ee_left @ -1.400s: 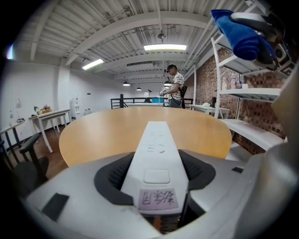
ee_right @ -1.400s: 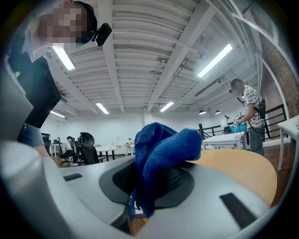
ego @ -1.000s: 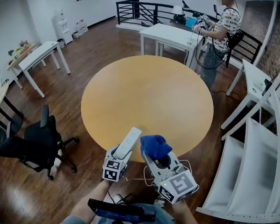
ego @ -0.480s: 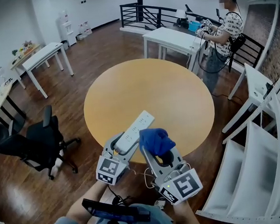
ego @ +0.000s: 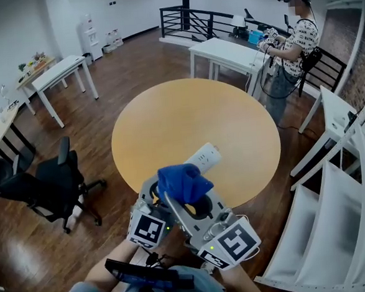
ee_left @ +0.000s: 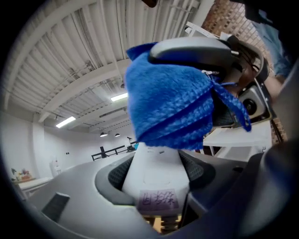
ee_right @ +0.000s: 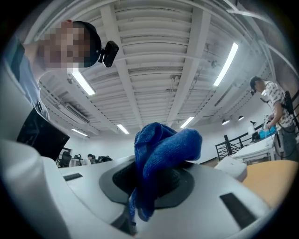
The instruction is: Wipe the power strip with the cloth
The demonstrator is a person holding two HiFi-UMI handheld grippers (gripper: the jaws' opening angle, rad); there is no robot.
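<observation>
Gripping the power strip [ego: 205, 155] by its near end with the fingers of your left gripper [ego: 155, 193], you hold the blue cloth [ego: 182, 181], pinched by your right gripper [ego: 187, 197], against its top, and its long side points away from you over the counter [ego: 193, 113].

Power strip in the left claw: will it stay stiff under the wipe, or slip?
Probably stiff: the power strip juts straight from the left claw, no sag. Its smooth white casing could pivot, being gripped near one end only. The cloth is soft and bunched, so loads likely stay low.
</observation>
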